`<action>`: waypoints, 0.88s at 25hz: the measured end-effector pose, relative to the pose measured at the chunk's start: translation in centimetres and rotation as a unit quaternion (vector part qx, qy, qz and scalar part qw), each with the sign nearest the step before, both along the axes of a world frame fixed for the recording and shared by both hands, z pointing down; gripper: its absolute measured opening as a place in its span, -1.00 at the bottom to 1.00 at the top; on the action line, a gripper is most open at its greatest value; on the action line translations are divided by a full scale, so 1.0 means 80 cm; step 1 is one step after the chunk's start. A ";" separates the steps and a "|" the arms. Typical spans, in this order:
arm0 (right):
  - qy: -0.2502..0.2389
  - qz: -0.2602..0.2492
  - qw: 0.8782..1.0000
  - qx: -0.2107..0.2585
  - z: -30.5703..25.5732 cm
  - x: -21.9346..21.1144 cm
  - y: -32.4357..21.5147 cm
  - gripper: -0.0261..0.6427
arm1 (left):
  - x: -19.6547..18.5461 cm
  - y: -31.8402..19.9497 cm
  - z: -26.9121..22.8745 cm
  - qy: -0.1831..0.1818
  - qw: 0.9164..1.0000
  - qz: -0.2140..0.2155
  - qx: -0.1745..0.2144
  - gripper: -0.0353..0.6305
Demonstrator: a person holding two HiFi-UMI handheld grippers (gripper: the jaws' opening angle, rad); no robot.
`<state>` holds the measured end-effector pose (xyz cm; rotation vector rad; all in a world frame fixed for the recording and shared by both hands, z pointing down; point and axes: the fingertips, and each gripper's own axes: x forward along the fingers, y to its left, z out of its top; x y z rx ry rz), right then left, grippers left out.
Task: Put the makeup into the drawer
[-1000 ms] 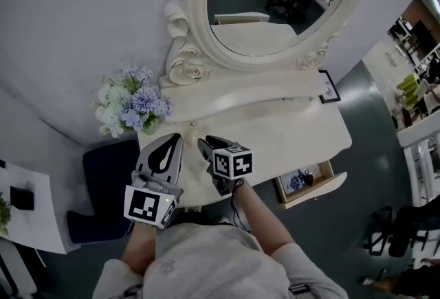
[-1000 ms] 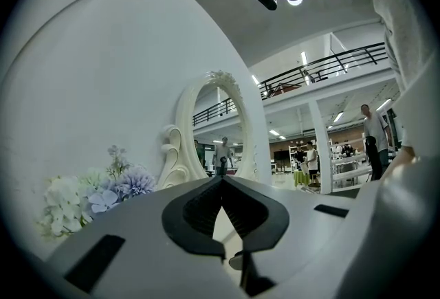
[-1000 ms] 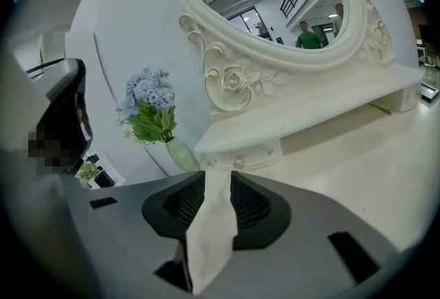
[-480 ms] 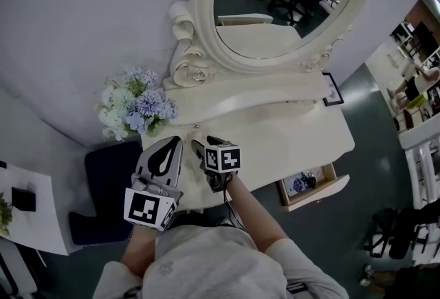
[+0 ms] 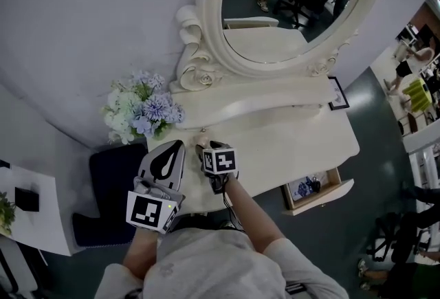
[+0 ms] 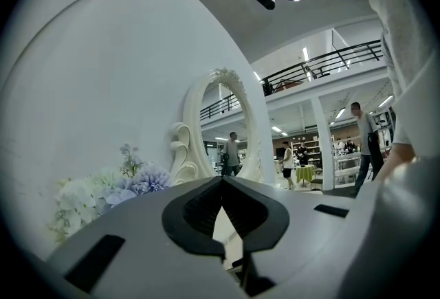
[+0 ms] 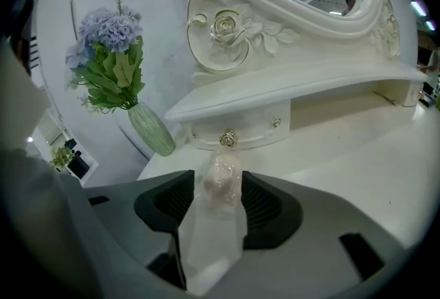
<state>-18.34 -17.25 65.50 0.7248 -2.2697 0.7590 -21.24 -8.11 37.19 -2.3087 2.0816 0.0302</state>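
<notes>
My right gripper (image 7: pixel 218 182) (image 5: pixel 201 150) hangs low over the white dressing table (image 5: pixel 302 143), pointing at a small drawer with a gold knob (image 7: pixel 228 137) under the mirror shelf. A makeup sponge in a clear wrapper (image 7: pixel 221 179) lies between its jaws. The jaws have just been opening and now stand wide, no longer squeezing the wrapper. My left gripper (image 5: pixel 179 144) (image 6: pixel 221 179) is held level at the table's left end, shut and empty. At the table's right end a larger drawer (image 5: pixel 313 187) stands pulled out, with items inside.
A green vase (image 7: pixel 152 129) of blue and white flowers (image 5: pixel 141 108) stands at the table's left back corner. The oval mirror (image 5: pixel 295 2) rises behind the shelf. A small picture frame (image 5: pixel 338 93) stands at the right. A dark stool (image 5: pixel 110 174) sits left of the table.
The right gripper has sunk and shifted a little left, closer to the small knobbed drawer. The left gripper has stayed where it was.
</notes>
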 end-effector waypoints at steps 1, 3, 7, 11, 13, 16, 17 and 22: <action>0.003 0.001 1.000 0.003 0.002 0.002 -0.001 -0.32 | -0.001 0.000 0.000 0.000 1.000 0.000 0.000 -0.86; 0.006 0.003 1.000 0.009 0.003 0.004 -0.003 -0.48 | -0.002 0.000 0.000 0.000 1.000 -0.002 -0.001 -0.86; 0.004 -0.007 1.000 0.017 0.003 0.006 -0.003 -0.60 | -0.004 0.000 0.002 0.001 1.000 -0.003 -0.002 -0.86; 0.000 -0.014 1.000 0.028 -0.003 0.013 0.002 -0.66 | -0.002 -0.001 0.001 0.001 1.000 -0.001 -0.001 -0.86; -0.007 -0.013 0.999 0.033 -0.007 0.019 0.005 -0.67 | 0.000 -0.001 0.002 0.002 1.000 0.002 0.000 -0.86; -0.029 -0.007 0.999 0.039 -0.016 0.030 0.011 -0.67 | 0.004 -0.004 0.003 0.002 1.000 0.006 0.000 -0.86; -0.036 -0.005 0.998 0.042 -0.021 0.034 0.013 -0.67 | 0.006 -0.005 0.003 0.002 1.000 0.007 0.000 -0.86; -0.083 0.010 0.994 0.073 -0.060 0.064 0.018 -0.68 | 0.020 -0.009 0.002 0.002 1.000 0.019 0.001 -0.86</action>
